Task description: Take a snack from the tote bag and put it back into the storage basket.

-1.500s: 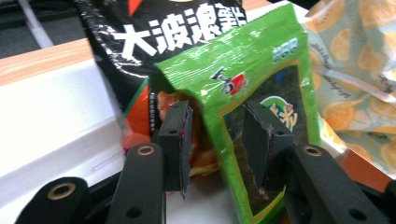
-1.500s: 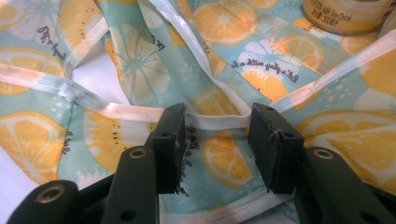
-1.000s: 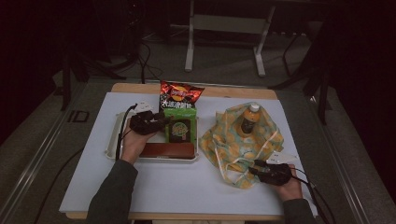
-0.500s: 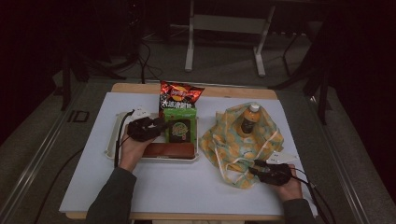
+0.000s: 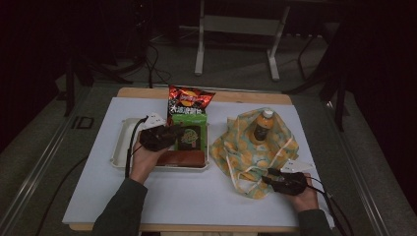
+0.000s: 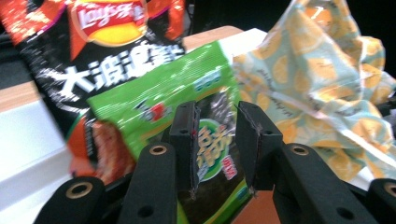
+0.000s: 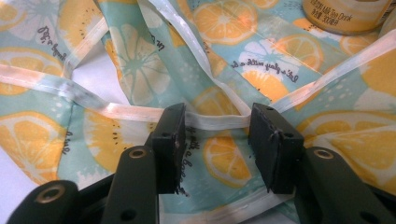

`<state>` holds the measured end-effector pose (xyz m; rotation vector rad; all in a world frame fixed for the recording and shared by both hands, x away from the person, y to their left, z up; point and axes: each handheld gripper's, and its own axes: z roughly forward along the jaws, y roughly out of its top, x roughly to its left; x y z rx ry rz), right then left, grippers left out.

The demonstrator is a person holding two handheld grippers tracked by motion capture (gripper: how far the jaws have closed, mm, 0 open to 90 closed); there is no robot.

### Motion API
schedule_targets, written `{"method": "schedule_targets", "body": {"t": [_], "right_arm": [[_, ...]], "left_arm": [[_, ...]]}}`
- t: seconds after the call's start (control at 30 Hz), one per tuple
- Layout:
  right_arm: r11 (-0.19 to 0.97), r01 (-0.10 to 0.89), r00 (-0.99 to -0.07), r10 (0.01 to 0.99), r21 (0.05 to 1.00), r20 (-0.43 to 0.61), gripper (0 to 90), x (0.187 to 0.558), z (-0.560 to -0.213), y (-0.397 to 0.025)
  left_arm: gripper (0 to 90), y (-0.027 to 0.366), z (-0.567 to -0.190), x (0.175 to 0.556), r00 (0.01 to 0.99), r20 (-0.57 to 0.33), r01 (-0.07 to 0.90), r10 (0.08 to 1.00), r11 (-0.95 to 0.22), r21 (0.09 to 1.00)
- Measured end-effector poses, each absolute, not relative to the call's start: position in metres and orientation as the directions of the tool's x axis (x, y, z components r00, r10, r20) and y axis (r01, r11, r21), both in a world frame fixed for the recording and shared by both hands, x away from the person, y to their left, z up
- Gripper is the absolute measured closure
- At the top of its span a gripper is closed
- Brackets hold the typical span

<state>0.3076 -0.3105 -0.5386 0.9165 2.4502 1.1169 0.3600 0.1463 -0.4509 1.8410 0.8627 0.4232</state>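
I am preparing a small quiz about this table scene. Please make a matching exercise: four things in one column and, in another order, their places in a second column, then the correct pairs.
Things:
1. green snack packet
2. bottle
3. red chip bag
4. brown bar

Places:
A. at the near edge of the white tray
B. standing inside the lemon-print bag
C. between the open jaws of the left gripper
D. at the far end of the tray, leaning upright

Pairs: 1-C, 2-B, 3-D, 4-A
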Motion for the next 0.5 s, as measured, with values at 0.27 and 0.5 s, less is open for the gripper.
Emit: {"method": "schedule_targets", "body": {"t": [0.27, 0.5], "right_arm": [[0.495, 0.429, -0.753, 0.658, 0.755, -0.004, 56.1, 0.307, -0.539, -0.310], [0.495, 0.430, -0.753, 0.658, 0.755, -0.003, 56.1, 0.307, -0.539, -0.310]], "left_arm": [[67.6, 0.125, -0.445, 0.358, 0.723, -0.090, 0.352, 0.685, -0.253, 0.901], [68.1, 0.109, -0.446, 0.359, 0.757, -0.108, 0.356, 0.644, -0.269, 0.895]]}}
